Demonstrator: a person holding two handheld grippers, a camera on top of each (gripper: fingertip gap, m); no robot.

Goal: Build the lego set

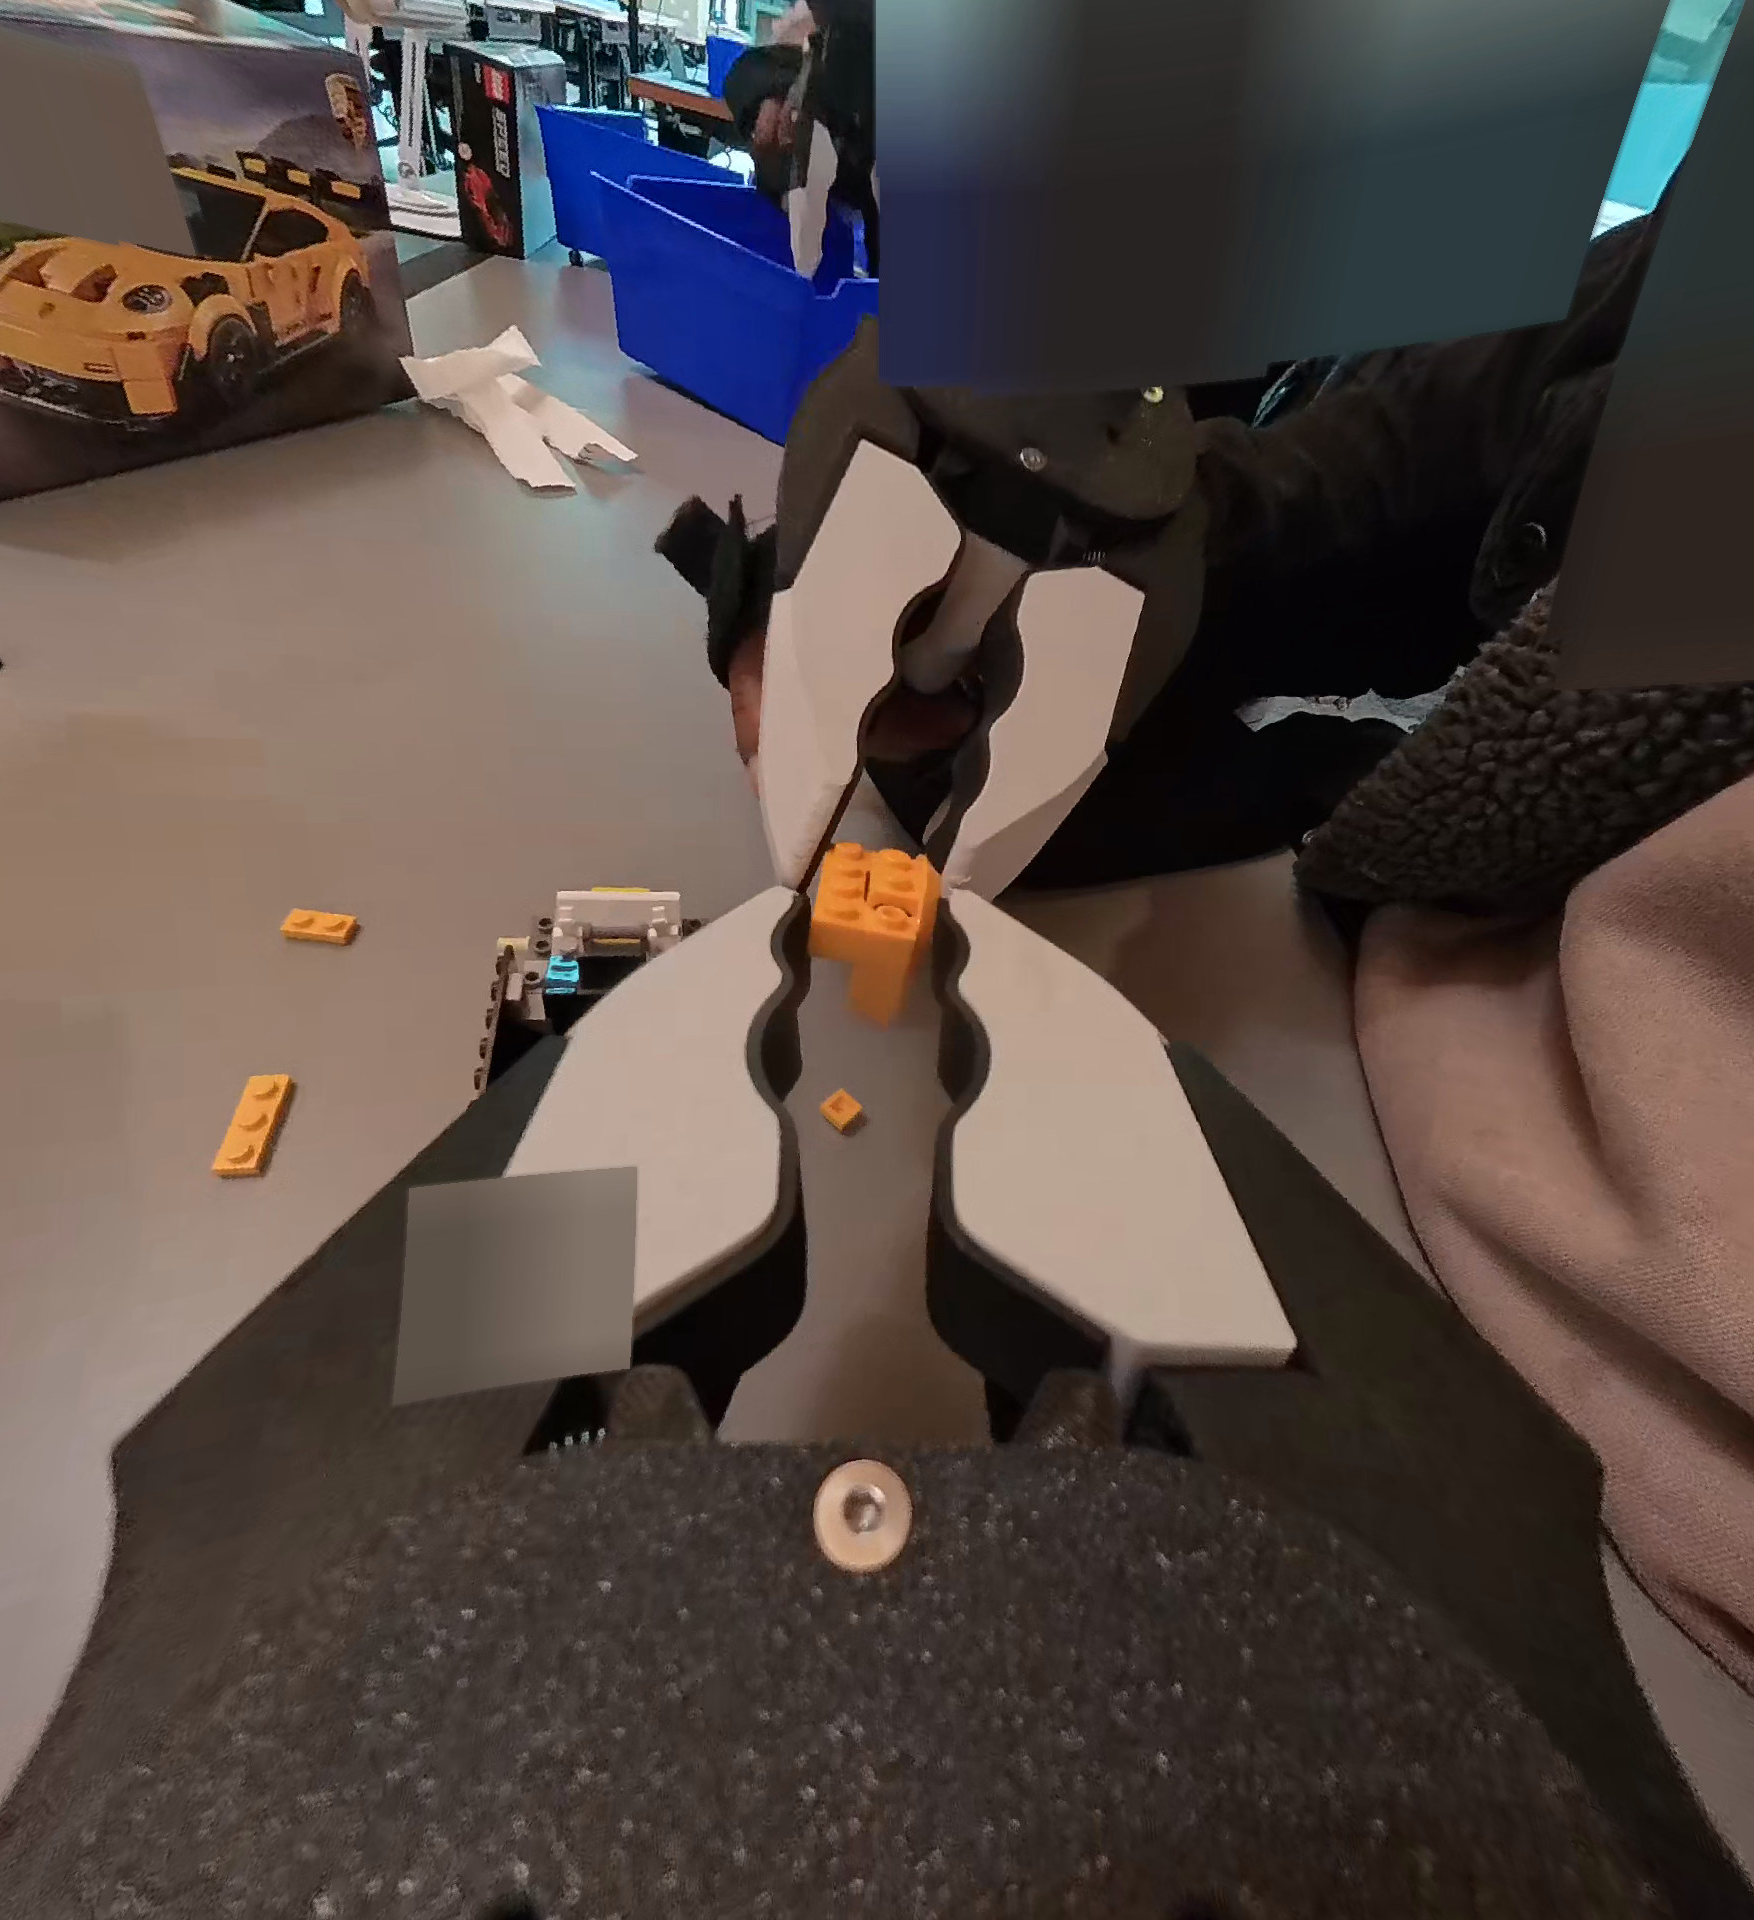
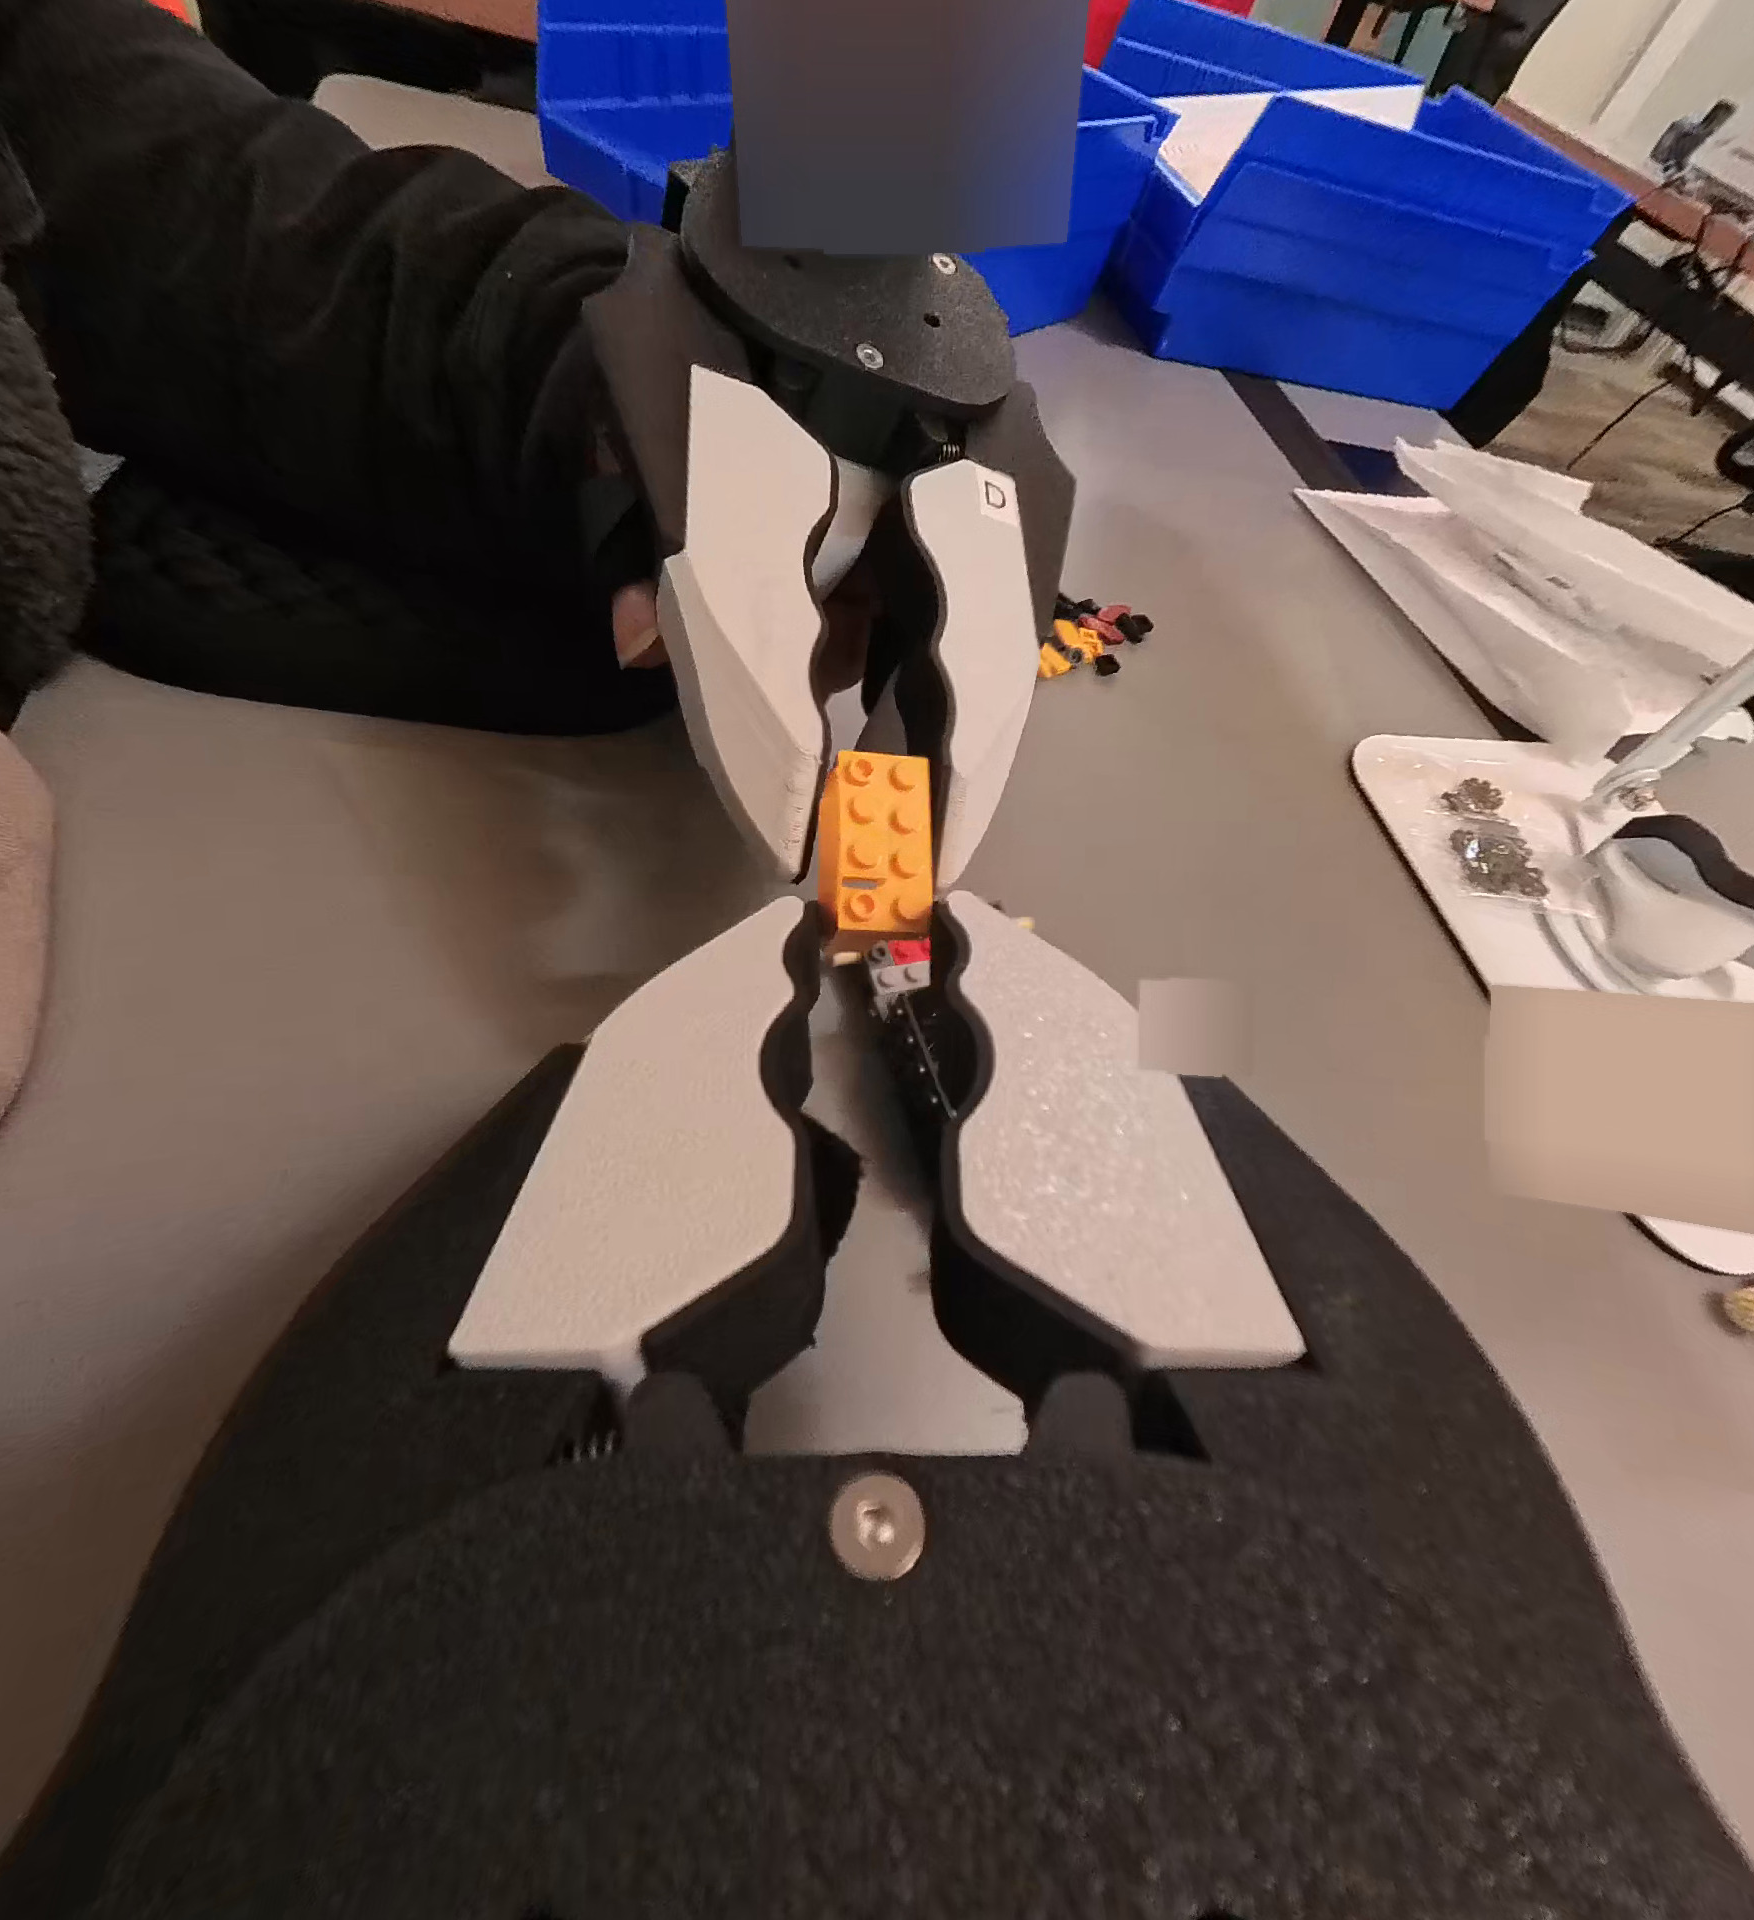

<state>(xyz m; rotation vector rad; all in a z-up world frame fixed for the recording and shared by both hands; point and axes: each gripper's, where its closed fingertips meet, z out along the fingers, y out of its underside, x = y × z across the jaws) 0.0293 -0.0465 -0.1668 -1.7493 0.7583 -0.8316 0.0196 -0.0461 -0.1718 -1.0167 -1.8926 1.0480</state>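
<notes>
Seemingly both tools, left (image 1: 868,920) and right (image 2: 868,920), clamped on orange brick (image 1: 871,914).

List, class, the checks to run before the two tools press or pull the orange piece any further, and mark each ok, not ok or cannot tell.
1. Left tool gripping the orange piece: ok, its fingers close on both sides.
2. Right tool gripping the same orange piece: ok.
3. Piece lifted off the table: ok, held in the air.
4. Bricks fully pressed together: cannot tell.
5. Loose orange plates away from the tools: ok, lying to the left.
6. Small orange tile safe: not ok, directly under the left tool.
7. Half-built car out of the way: ok, beside the left tool.
</notes>
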